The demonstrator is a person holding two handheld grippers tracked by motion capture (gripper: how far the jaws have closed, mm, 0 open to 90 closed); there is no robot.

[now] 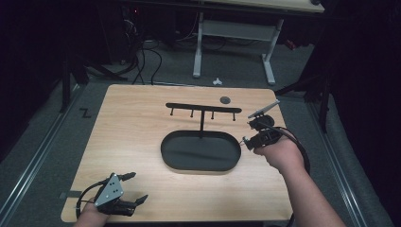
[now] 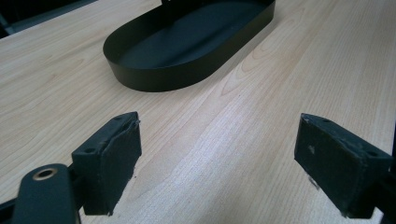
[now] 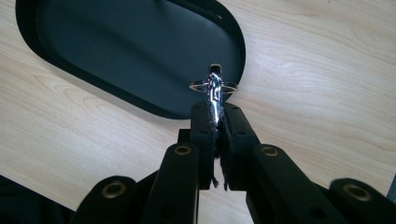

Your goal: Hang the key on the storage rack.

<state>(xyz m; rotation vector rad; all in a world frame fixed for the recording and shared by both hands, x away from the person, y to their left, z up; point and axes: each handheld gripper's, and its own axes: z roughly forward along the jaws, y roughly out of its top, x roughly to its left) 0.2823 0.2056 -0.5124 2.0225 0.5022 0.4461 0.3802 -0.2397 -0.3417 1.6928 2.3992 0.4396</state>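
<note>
1. The right gripper (image 3: 215,116) has its two black jaws pinched tight on a small shiny silver metal piece (image 3: 214,88). It sticks up past the jaw tips with a thin wire ring around it, could be a key or a charm on a split ring, honestly too small to tell.
2. In the right gripper view that shiny piece hangs right over the near rim of the black oval metal tray (image 3: 140,46), roughly at the tray's rounded end.
3. From the high view, the right gripper (image 1: 246,140) sits just off the right end of the tray (image 1: 201,151), with the person's right hand (image 1: 279,153) wrapped around it.
4. Rising from the tray's far edge is a thin black T-shaped stand with little pegs hanging off its crossbar (image 1: 203,109), and a small dark round disc (image 1: 225,100) lies on the table beyond it.
5. The left gripper (image 1: 135,188) rests down at the near left corner of the light wooden table (image 1: 132,127), well apart from the tray.
6. Its padded fingers (image 2: 112,163) are spread wide with just bare wood between them, tray (image 2: 154,77) farther ahead.
</note>
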